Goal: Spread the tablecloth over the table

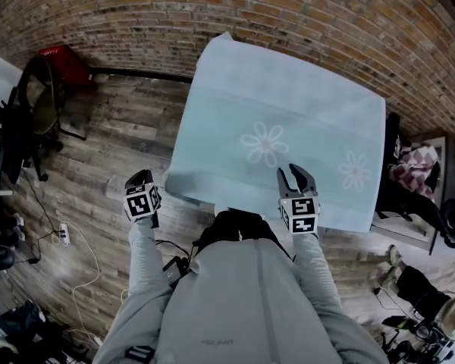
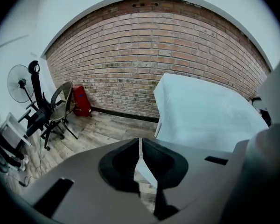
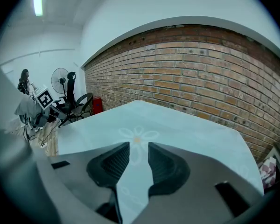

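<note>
Little left of the spreading but the last squaring-up, by the look of it. See the cloth drawn flat over the whole tabletop, smooth through the middle, flower prints up, draped over each edge in sight, far side close to the brick wall. Note the left hand-held gripper out past the near left corner, over the floor, jaws pressed together on a thin pale strip in its own view. Judged a pinch on that corner of the cloth, though hard to confirm from the head view, with the corner blurred just beside it. Note the right hand-held gripper above the near edge, jaws apart, clamped on nothing, only the flower print showing through the gap. Step in hand, then: tensioning and aligning the near left corner. Next, ease that corner outward and down until the near hem hangs level, gently enough not to drag the far side off, then let go. Worth lowering the free hand-held gripper to hold the near edge as an anchor, or to match the drop at the near right corner. Watch for skew and for fresh wrinkles running from the pinched corner toward the middle.
</note>
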Demonstrator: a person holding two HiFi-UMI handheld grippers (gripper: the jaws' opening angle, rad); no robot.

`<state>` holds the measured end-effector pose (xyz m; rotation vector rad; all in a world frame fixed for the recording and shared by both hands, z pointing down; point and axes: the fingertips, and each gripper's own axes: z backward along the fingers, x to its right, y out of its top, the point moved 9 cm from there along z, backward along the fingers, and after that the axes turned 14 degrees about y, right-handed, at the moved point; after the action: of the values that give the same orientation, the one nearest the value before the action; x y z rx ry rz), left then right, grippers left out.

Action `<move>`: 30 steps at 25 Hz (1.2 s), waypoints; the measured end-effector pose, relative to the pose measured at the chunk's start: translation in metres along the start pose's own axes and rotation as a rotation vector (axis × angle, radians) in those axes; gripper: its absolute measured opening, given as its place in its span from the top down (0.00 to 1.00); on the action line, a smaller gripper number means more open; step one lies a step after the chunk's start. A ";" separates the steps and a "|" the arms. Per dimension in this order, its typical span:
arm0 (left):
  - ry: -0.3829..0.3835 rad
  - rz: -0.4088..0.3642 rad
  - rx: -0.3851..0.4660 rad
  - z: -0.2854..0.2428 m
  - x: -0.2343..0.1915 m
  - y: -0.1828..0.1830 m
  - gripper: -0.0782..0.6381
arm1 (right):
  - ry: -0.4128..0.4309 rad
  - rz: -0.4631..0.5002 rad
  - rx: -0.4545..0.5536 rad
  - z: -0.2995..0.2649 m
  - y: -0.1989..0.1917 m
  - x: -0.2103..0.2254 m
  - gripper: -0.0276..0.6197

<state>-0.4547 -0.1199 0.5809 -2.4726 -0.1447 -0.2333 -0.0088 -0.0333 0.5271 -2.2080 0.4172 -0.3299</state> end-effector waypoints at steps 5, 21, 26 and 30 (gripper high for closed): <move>-0.012 -0.036 0.064 0.015 0.023 0.020 0.86 | -0.019 -0.003 0.029 0.018 -0.001 0.016 0.76; -0.230 -0.241 0.448 0.092 0.182 0.139 0.86 | -0.181 0.013 0.188 0.105 0.011 0.084 0.76; -0.392 -0.283 0.579 0.139 0.257 0.165 0.85 | -0.245 0.011 0.255 0.150 0.014 0.111 0.76; -0.517 -0.287 0.651 0.179 0.309 0.168 0.86 | -0.280 -0.002 0.324 0.188 0.009 0.126 0.78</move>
<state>-0.1023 -0.1280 0.4048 -1.8026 -0.6804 0.3012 0.1740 0.0423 0.4168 -1.9013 0.1929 -0.0783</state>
